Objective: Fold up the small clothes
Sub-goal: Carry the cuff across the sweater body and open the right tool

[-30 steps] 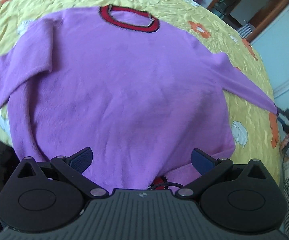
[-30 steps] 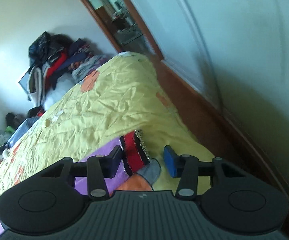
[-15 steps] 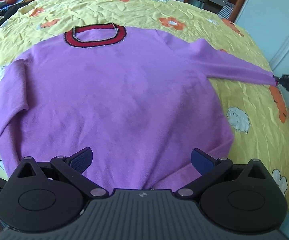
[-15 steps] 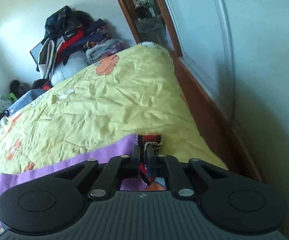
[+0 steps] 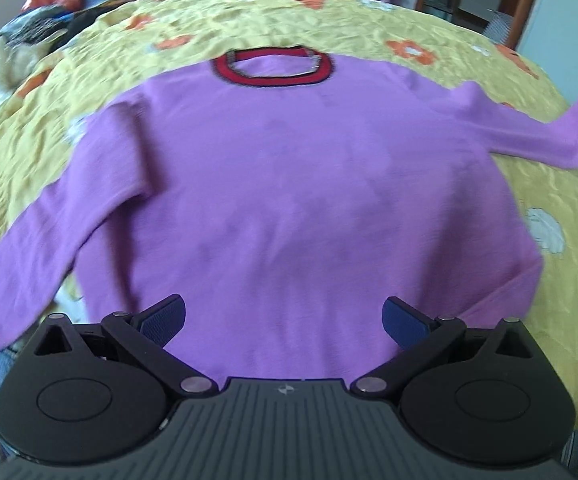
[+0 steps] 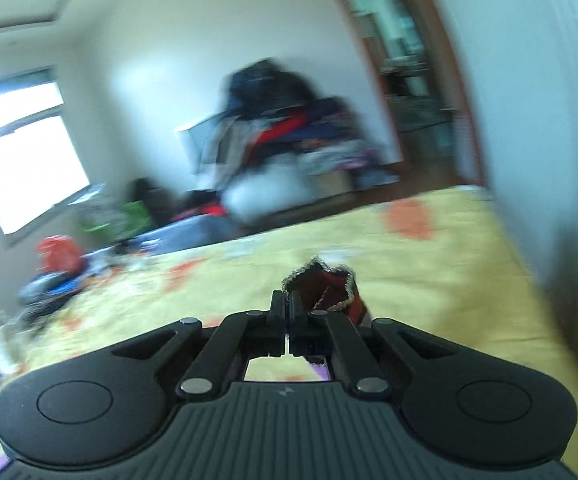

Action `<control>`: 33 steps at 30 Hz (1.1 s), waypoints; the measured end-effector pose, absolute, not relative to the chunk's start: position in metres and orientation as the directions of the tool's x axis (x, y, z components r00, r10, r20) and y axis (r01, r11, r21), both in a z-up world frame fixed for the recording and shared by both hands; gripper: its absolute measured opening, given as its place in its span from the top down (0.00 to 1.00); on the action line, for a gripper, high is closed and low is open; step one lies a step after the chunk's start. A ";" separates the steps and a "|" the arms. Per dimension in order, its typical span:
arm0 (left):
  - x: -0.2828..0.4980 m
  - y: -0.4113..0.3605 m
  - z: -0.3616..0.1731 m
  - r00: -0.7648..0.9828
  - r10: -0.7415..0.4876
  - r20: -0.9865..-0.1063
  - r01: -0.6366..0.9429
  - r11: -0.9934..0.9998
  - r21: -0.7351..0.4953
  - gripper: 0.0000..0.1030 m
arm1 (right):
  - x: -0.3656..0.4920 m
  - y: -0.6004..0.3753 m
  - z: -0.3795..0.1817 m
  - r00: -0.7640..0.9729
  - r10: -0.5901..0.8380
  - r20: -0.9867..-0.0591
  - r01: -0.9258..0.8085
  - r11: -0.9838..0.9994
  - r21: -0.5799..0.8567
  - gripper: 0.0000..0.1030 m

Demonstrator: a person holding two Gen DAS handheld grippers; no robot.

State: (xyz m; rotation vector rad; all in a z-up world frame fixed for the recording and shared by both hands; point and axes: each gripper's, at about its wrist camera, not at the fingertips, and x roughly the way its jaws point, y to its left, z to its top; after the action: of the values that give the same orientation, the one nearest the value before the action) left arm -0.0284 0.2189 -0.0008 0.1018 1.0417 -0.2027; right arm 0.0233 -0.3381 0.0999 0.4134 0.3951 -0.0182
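The purple sweater [image 5: 289, 200] lies face up and flat on the yellow flowered bedspread [image 5: 209, 32], its red collar [image 5: 273, 68] at 12 o'clock in the left wrist view and its hem at 6 o'clock, just in front of the left gripper [image 5: 285, 316]. One sleeve trails off toward 8 o'clock and ends in a red cuff at the picture's edge. The other sleeve [image 5: 529, 132] runs toward 2 o'clock and rises off the bed at its far end.

In the right wrist view, the right gripper [image 6: 287, 308] has its jaws pressed together on the red striped cuff [image 6: 325, 288] of that raised sleeve, with the knit bunched above the fingertips. The left gripper stands with its jaws spread wide over the hem, holding nothing.

The step in hand looks like folding this sleeve inward across the chest. To do it well, the cuff should travel in a low arc toward the middle of the body, so the sleeve lays down straight rather than twisted. The fold line is best kept at the shoulder seam, parallel to the sweater's side edge. The knit looks soft and stretchy, so a hard pull could drag the whole body sideways and wrinkle it; the free left gripper could press the hem or near side to anchor it. Let go only once the cuff rests flat on the purple fabric.

Beyond the bed, at 12 o'clock, a pile of clothes [image 6: 281, 132] is heaped against the wall, blurred.
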 end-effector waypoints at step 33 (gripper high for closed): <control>-0.035 0.296 -0.018 0.474 -0.035 -0.880 0.065 0.998 -0.005 0.00 | 0.036 -0.065 -0.049 0.787 0.033 -0.616 -0.300 0.893 -0.336 0.45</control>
State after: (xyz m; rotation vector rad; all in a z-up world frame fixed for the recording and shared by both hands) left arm -0.0346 0.2956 -0.0182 0.0307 1.0753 -0.0615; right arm 0.0363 -0.0649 -0.0492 -0.4376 0.6446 0.1855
